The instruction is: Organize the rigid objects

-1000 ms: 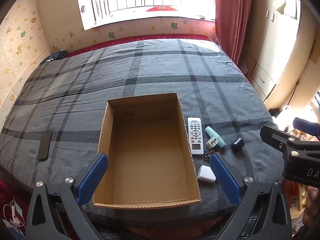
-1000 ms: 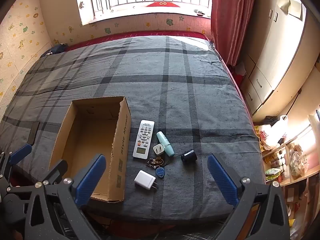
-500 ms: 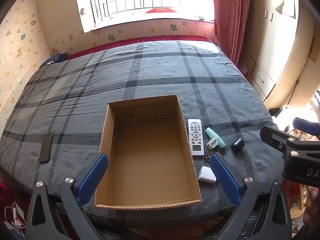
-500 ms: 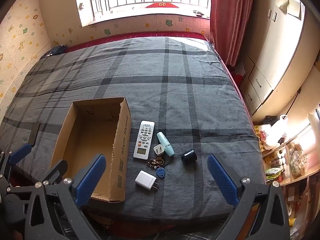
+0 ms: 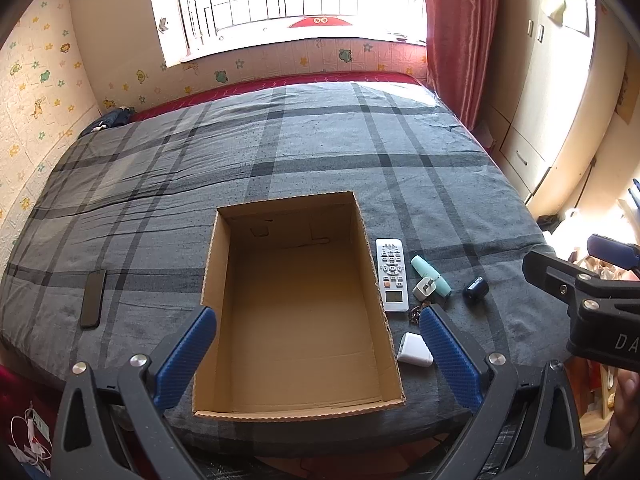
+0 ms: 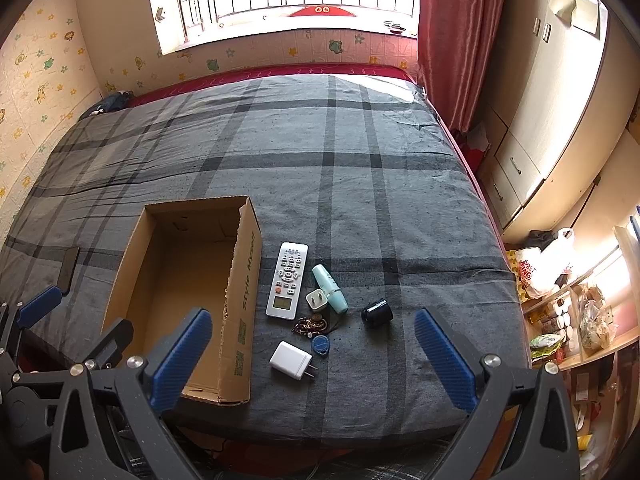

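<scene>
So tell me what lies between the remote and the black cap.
In the right wrist view, the mint tube and small white plug lie between the remote and black cap.

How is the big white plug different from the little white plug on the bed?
The big white plug lies flat nearest the bed's edge, prongs pointing sideways; the little white plug sits farther back, touching the mint tube, prongs facing up. The big one lies alone; the little one is crowded among things. Both are white chargers outside the cardboard box.
</scene>
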Motion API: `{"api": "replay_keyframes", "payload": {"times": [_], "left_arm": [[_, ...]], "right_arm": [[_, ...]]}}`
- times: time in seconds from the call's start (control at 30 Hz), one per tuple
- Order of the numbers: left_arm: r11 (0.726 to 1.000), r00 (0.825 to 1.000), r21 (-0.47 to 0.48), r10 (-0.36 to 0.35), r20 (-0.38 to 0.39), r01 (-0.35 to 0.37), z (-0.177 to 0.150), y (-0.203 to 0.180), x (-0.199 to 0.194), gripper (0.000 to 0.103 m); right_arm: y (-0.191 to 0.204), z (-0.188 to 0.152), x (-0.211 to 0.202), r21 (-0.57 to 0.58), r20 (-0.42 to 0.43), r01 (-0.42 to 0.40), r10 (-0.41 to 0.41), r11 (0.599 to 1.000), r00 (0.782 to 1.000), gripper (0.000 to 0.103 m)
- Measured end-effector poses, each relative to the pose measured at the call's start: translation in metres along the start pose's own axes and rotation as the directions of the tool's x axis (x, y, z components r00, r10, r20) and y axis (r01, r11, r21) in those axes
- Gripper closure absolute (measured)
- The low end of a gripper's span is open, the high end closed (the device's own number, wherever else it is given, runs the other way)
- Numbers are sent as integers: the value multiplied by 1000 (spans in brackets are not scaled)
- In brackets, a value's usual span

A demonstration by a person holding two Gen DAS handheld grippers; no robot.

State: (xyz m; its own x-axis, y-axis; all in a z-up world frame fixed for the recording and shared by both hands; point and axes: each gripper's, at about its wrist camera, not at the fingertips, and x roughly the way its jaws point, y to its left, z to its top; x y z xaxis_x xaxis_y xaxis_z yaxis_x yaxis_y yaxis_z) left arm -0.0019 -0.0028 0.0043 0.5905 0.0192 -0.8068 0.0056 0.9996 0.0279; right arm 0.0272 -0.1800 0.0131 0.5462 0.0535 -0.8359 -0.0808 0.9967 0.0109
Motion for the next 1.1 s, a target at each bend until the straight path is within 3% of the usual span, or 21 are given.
{"api": "replay_keyframes", "payload": {"times": [1.1], "left_arm": [[1000, 1000, 17, -12, 15, 12, 2, 3, -5, 0]], "right_arm": [[0, -4, -5, 16, 6, 8, -8, 1000, 1000, 0]]}}
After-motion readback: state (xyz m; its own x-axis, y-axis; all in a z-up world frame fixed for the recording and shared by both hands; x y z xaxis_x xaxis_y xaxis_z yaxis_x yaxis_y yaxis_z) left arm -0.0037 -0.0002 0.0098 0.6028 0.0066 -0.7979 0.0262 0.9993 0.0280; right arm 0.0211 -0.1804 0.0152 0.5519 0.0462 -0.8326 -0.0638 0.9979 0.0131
